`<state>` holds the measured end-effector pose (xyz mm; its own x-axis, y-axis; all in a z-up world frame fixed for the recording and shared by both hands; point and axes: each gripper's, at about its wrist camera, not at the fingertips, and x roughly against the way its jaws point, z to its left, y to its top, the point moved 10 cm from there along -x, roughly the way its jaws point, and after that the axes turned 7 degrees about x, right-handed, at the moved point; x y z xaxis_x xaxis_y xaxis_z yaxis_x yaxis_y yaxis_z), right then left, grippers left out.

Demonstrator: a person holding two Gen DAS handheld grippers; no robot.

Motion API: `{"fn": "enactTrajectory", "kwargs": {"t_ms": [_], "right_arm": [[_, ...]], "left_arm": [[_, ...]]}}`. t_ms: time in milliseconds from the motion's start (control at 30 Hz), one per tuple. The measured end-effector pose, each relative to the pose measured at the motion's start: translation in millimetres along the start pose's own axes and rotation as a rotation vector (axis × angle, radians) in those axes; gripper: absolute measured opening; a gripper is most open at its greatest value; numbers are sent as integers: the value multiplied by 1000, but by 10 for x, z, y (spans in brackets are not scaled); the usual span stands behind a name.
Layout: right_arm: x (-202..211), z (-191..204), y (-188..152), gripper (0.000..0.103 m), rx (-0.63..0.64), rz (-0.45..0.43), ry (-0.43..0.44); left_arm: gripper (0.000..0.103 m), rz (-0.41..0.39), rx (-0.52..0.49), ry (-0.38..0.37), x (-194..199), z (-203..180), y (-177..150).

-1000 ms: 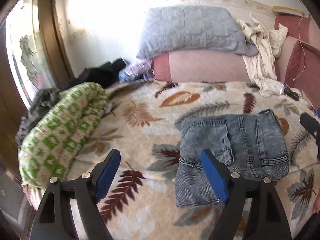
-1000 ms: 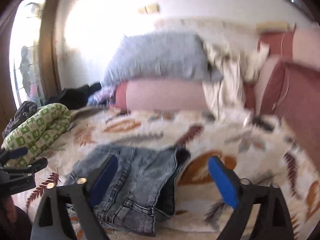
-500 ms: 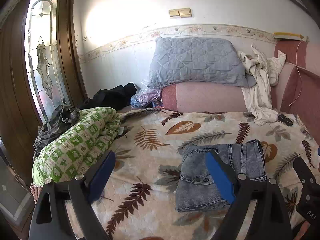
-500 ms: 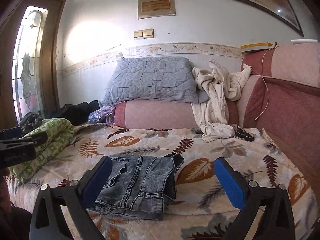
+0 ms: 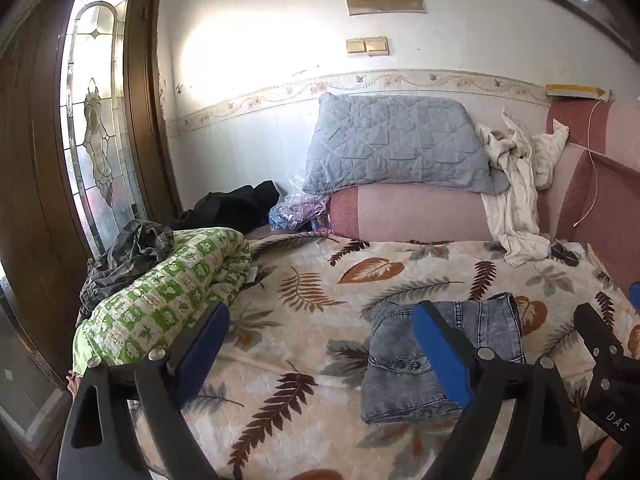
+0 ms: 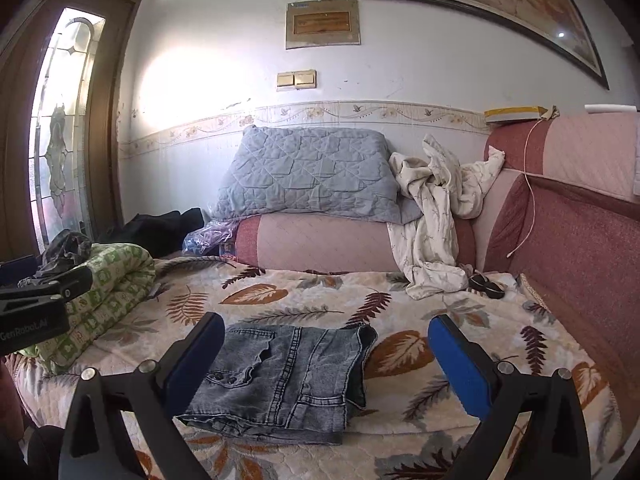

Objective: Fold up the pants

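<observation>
Beside folded pants point(image 6: 288, 376): green quilt point(image 6: 108, 296); pillow point(image 6: 312, 174) behind.

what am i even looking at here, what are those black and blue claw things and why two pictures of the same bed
No robot here: a person holds a two-finger gripper in each hand, each with a wide-angle camera looking forward along its fingers. The black arms with blue pads at the bottom of each picture are those fingers. One picture comes from the left gripper, the other from the right gripper, hence the same bed from two angles. Both are open and hold nothing. On the leaf-print bedspread lie folded denim pants, apart from both grippers. At the left edge is a rolled green-and-white quilt. At the back, a grey pillow sits on a pink bolster, with a white garment draped beside it.
</observation>
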<state>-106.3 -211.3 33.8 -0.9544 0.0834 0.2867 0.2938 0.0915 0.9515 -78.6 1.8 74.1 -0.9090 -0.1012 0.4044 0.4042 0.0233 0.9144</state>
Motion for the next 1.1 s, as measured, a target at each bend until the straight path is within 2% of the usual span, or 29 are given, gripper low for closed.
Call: {"fn": "enactTrajectory", "kwargs": {"t_ms": [300,500,867,1100], "right_arm": [[299,205,289,103,71,-71,-18],[403,285,405,103,108,-103,-31],[244,384,352,103,136,-69,-13],[248,402,389,103,136,-53,-15]], "left_arm": [[95,-28,22,-18,224,107,107],[96,-31,33,-20,241,132,126],[96,6,28,-21,44,126,86],[96,1,36,-9,128,219,112]]}}
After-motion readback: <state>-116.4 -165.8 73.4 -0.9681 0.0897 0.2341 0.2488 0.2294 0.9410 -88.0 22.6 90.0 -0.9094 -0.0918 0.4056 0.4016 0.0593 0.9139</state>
